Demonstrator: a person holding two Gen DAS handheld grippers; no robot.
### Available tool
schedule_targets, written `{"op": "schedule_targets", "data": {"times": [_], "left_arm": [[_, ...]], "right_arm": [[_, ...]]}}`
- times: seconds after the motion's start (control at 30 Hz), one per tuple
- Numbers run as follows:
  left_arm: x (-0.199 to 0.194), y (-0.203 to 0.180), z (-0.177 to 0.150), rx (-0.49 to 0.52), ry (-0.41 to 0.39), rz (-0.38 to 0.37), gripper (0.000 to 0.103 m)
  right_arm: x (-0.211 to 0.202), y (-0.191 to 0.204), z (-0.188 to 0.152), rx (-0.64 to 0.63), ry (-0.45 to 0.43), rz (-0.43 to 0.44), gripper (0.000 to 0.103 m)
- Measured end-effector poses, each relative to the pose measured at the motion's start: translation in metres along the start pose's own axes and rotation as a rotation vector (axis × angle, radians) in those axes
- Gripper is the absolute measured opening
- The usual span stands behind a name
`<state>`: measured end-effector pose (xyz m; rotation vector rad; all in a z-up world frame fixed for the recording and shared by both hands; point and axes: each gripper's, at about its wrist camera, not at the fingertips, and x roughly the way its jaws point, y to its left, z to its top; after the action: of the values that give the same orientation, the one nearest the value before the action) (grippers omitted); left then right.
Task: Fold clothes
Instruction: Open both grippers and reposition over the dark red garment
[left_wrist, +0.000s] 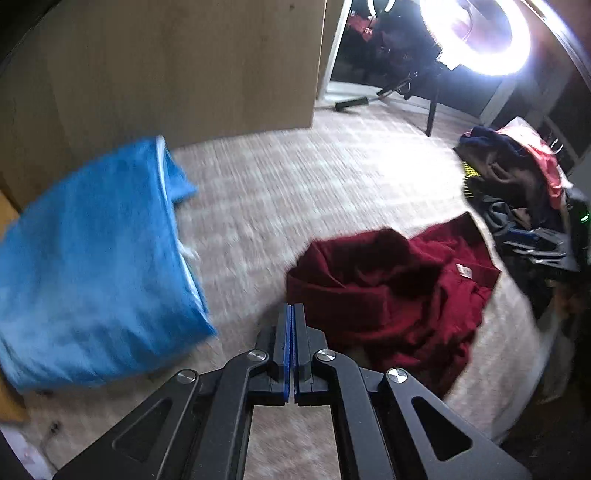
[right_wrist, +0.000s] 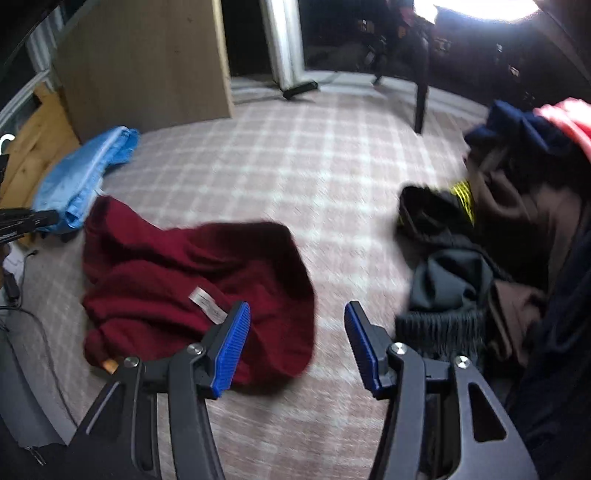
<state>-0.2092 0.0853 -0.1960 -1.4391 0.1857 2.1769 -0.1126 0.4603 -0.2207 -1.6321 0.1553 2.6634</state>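
Left claw (left_wrist: 293, 314) closed, right claw (right_wrist: 297, 321) spread above crumpled red garment (right_wrist: 192, 280)

sweater (right_wrist: 192, 288) mid-bed (right_wrist: 295, 155) | folded cloth (right_wrist: 85, 177) left, before cabinet (right_wrist: 147, 59) | clothes pile (right_wrist: 517, 229) right | chair (right_wrist: 421, 74) behind

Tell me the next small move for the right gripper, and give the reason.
Probably lower the right gripper onto the near edge of the red garment and close on it. Its jaws are open and empty just above that edge, the garment lies crumpled on the checked surface, and the left gripper is shut on nothing, so spreading it flat likely comes first.
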Motion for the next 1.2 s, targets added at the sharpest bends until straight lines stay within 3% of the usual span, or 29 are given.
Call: {"op": "schedule_targets", "data": {"times": [0.03,0.13,0.17,0.33,0.57,0.67,0.97,1.2], "left_arm": [[0.001,0.0,-0.003,-0.002,0.009,-0.006,0.005],[0.006,-0.008,-0.001,0.056,0.009,0.011,0.037],[0.008,-0.011,0.001,0.071,0.009,0.017,0.042],[0.02,-0.017,0.01,0.104,0.019,0.022,0.047],[0.037,-0.017,0.022,0.077,0.047,-0.01,0.047],[0.039,-0.014,0.023,0.057,0.057,-0.02,0.047],[0.049,0.008,0.025,-0.064,0.073,-0.013,0.047],[0.04,0.025,0.03,-0.113,0.058,0.044,0.047]], "right_arm": [[0.003,-0.005,-0.003,0.007,0.008,-0.005,0.053],[0.013,-0.017,-0.016,0.019,0.046,-0.007,0.053],[0.013,-0.019,-0.021,0.029,0.045,0.008,0.053],[0.012,-0.025,-0.044,0.102,0.025,0.13,0.057],[0.004,-0.018,-0.04,0.091,0.005,0.159,0.057],[0.0,-0.025,-0.04,0.145,-0.004,0.21,0.057],[0.024,-0.027,-0.019,0.163,0.0,0.155,0.057],[0.021,-0.03,-0.008,0.166,-0.038,0.159,0.05]]}}
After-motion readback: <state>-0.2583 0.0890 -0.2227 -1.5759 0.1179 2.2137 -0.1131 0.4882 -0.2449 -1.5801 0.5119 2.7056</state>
